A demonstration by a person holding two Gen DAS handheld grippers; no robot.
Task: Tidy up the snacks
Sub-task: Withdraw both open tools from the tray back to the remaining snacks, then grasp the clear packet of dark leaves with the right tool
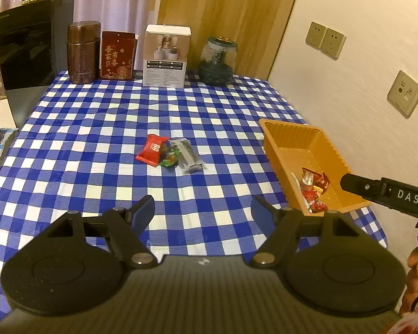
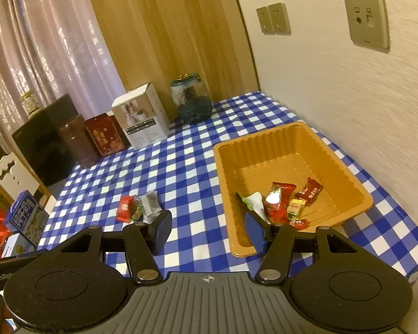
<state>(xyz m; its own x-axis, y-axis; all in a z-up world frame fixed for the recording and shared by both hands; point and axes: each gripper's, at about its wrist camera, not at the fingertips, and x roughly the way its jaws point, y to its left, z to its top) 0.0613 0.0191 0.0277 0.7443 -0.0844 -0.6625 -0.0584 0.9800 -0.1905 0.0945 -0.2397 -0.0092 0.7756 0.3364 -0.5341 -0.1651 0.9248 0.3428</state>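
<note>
Both black two-finger grippers hover over the blue-and-white checked tablecloth [image 1: 97,128], fingers spread wide and gripping nothing: the left gripper [image 1: 203,211] faces a small pile of loose snacks [image 1: 170,153], a red wrapper, a green sweet and a clear dark-filled sachet, lying mid-table; the right gripper [image 2: 207,231] sits at the near rim of the orange ribbed plastic tray [image 2: 264,150], where red, yellow and white-green wrapped snacks [image 2: 281,203] cluster in its near end
</note>
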